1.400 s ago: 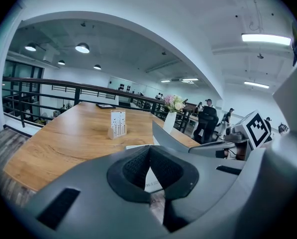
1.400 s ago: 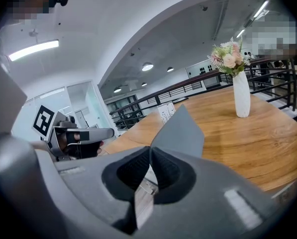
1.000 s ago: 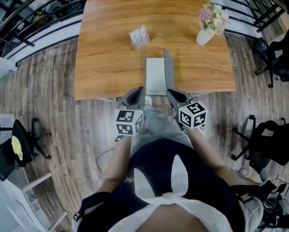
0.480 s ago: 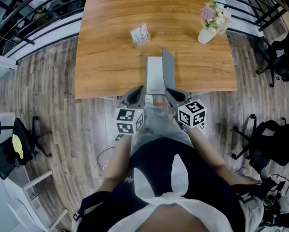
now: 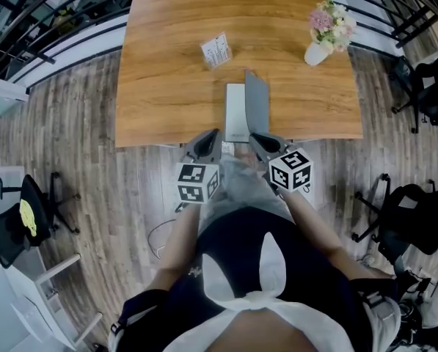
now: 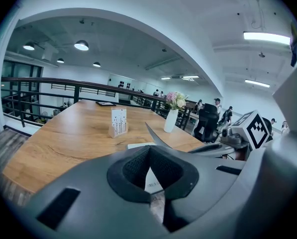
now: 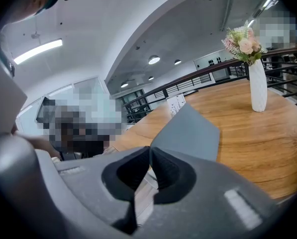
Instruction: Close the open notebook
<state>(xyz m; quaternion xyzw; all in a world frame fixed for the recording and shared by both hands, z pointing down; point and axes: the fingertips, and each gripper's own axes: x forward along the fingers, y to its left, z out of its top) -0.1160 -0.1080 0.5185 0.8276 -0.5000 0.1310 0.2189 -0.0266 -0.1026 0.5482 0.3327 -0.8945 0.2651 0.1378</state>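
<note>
Fingers of the right gripper (image 5: 253,137) stayed clenched, seemingly pinching the near edge of the notebook (image 5: 235,114) cover (image 5: 257,105) just ahead; the cover had swung further over the page. Left gripper (image 5: 210,136) fingers, clenched empty, waited alongside. Closing looked about half done.

Office; swivel chairs (image 5: 415,218), meeting table (image 5: 167,86)

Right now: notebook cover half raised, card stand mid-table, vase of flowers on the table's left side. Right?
No. The vase of flowers stands on the table's right side, not the left; the head view shows it. The notebook cover is half raised and the card stand is mid-table.
</note>
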